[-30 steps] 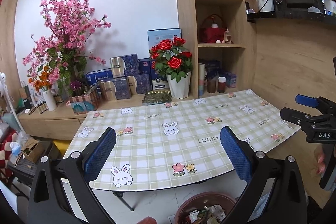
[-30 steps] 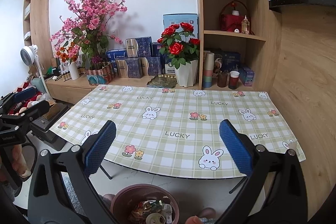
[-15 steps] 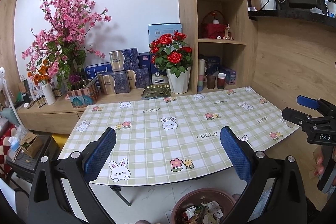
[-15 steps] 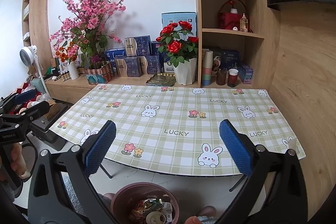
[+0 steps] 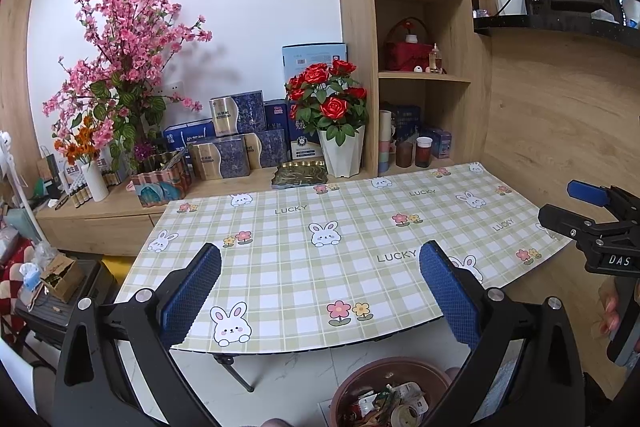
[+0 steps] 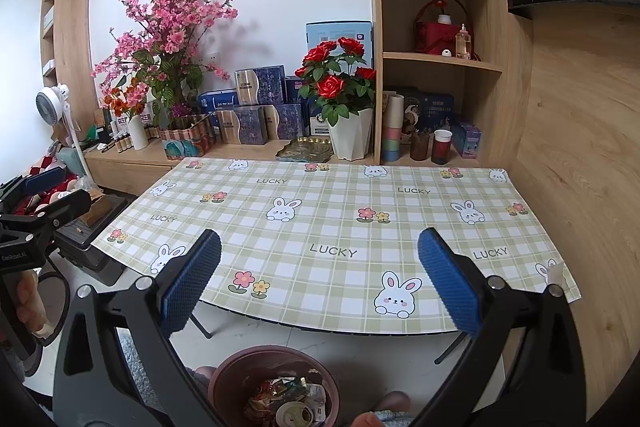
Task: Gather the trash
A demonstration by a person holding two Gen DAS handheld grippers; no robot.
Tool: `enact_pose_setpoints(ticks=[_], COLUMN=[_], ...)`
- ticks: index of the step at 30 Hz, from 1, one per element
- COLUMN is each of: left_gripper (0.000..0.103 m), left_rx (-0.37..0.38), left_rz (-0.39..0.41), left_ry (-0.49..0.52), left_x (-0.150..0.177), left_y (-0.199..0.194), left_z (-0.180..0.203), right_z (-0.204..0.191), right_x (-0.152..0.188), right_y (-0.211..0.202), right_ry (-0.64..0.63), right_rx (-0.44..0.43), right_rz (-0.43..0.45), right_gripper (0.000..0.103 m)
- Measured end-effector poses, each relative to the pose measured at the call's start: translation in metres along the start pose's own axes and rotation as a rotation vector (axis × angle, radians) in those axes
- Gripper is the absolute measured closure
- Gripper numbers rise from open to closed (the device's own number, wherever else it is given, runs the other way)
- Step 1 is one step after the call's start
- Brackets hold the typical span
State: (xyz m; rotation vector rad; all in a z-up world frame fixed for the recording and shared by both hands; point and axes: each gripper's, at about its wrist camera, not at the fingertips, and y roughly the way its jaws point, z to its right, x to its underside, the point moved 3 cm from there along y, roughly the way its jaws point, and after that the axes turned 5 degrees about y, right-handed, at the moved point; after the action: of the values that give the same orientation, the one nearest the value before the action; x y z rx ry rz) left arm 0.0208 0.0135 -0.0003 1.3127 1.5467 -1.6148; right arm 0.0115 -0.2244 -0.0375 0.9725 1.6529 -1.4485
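Brown round bin (image 6: 240, 371) upright on floor before table edge, filled with mixed wrappers (image 6: 288, 403).

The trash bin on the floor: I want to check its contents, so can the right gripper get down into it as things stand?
Probably yes. The right gripper is open and holds nothing, and the trash bin sits just below it in front of the table, its mouth uncovered.

The right tool (image 6: 319, 281) hangs with its blue pads spread wide and nothing between them above a brown bin (image 6: 276, 387) of trash (image 6: 286, 405) on the floor, before the checked table (image 6: 340, 227), the left tool (image 6: 44, 195) at far left.
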Motion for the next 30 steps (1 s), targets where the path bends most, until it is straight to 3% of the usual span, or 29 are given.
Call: enact_pose_setpoints(ticks=[30], left_gripper=[0.006], left_rx=[-0.004], left_rz=[-0.016], left_ry=[0.005], left_x=[0.009], left_y=[0.002], left_z=[-0.010], right_z=[0.003], right_x=[0.006], right_y=[0.005], right_ry=[-0.005], right_rx=[0.002], right_rz=[-0.010], right_gripper=[0.006])
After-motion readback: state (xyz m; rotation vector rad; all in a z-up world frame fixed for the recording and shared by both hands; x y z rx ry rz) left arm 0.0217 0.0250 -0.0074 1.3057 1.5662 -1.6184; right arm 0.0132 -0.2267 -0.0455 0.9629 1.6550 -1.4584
